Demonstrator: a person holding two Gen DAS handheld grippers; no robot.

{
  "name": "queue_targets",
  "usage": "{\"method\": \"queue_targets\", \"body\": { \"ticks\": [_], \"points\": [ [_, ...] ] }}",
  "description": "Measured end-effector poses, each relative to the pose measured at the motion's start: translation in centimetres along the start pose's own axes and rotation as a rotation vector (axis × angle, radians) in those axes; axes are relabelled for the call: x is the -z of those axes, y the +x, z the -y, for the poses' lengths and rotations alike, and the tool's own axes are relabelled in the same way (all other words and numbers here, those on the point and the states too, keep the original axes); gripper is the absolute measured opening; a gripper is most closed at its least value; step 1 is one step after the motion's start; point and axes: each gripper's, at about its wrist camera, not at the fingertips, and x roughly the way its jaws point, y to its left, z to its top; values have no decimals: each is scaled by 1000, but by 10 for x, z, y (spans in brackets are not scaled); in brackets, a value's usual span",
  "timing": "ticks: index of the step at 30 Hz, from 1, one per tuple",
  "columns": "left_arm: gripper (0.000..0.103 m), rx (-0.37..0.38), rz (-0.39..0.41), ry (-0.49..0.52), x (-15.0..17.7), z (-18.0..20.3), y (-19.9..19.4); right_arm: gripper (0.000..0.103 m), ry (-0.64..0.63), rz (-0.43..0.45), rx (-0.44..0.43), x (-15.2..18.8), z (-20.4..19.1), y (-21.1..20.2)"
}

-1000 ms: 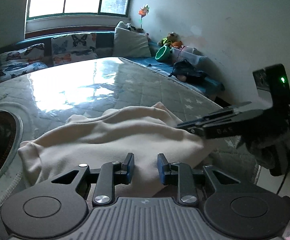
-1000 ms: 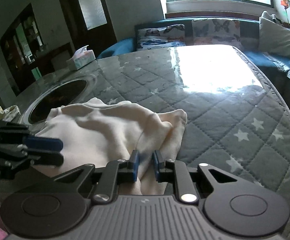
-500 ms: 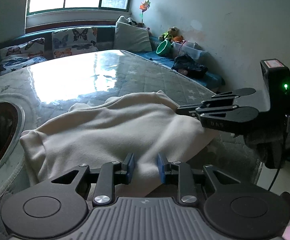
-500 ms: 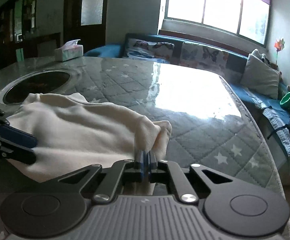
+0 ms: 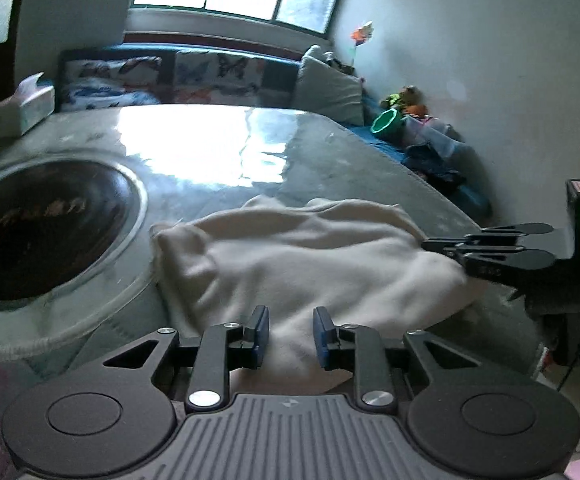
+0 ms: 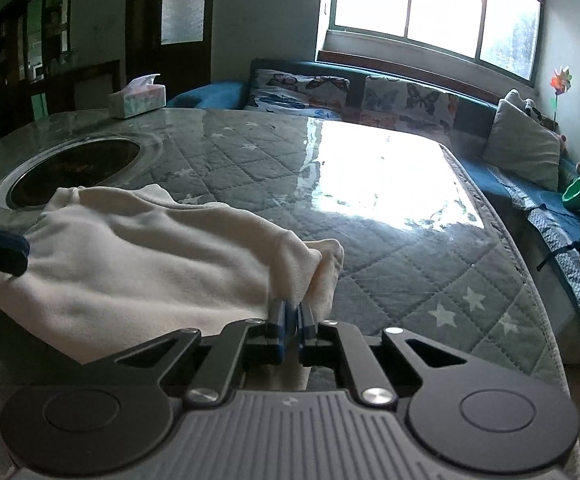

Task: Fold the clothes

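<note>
Cream garment (image 5: 305, 264) lies bunched on quilted table (image 6: 409, 248), near edge facing you, beside dark round inset (image 5: 42, 228). Long axis runs left-right between your grippers. Right gripper (image 6: 290, 316) pinches its right end tight. Left gripper (image 5: 290, 336) gapes, nothing held. Risk: lift one-handed, cloth sags, slides off edge.

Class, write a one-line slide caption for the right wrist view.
Right gripper shut on a bunched edge of the cream garment lying on the quilted table.
</note>
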Motion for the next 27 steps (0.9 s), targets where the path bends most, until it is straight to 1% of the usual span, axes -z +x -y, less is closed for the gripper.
{"method": "queue_targets", "body": {
  "ticks": [3,7,11,15,16,17,19,21,23,25,27],
  "points": [
    [26,-16,-6,6,2,-3,0,5,5,-4,-1,-1,2,0],
    [28,-28,-20,34,0,-2,-3,5,42,-7,-45,-8,15,-2],
    [27,-11,-6,119,-13,16,-4,6,79,-11,-89,-15,29,-3],
    [27,104,7,217,-28,51,9,7,115,-15,-133,-22,43,-5],
    [27,132,4,243,-30,59,15,7,124,-16,-143,-24,46,-5],
    [28,164,-3,272,-32,69,22,10,134,-16,-154,-26,50,-6],
    [28,205,-15,331,-34,92,40,11,152,-18,-176,-30,57,-6],
    [29,235,-17,379,-35,110,53,11,153,-33,-202,-33,60,-3],
    [34,265,-24,412,-36,124,65,11,151,-47,-224,-36,60,2],
    [40,273,-24,440,-37,134,74,12,153,-62,-242,-38,62,9],
    [40,280,-29,464,-36,140,81,12,159,-77,-262,-39,66,16]
  ]
}}
